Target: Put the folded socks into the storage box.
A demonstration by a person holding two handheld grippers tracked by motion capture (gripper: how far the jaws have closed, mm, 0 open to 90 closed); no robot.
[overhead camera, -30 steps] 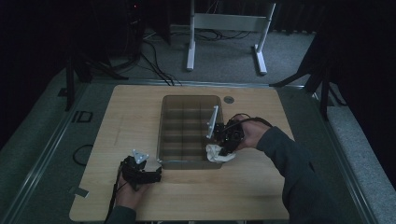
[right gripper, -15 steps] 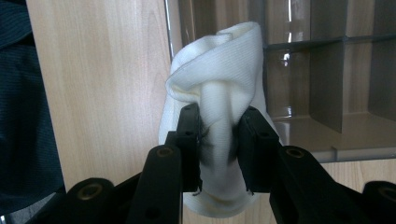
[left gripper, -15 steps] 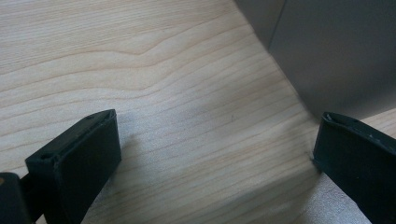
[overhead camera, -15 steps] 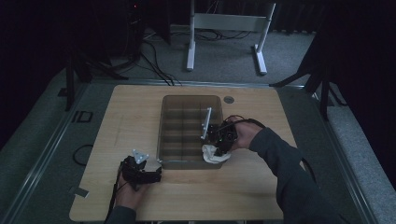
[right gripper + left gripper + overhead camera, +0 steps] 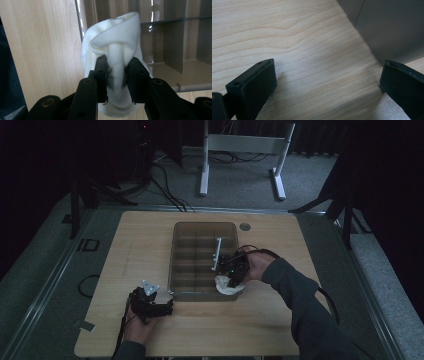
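Right gripper [image 5: 117, 75] jaws clamped on bunched white ribbed cloth [image 5: 112, 45], at near-right corner of translucent grey compartment tray [image 5: 180, 270]; cloth's lower end cut off | left gripper [image 5: 327, 82] jaws wide apart over pale wooden table [image 5: 287, 37], beside tray wall.

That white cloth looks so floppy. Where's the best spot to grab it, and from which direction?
Probably at a bunched fold, as the right gripper does now: its jaws pinch a gathered ridge of the white cloth from the sides. Soft fabric offers no firm edge, so a thick fold gives the jaws something to squeeze. It hangs at the near right corner of the divided tray.
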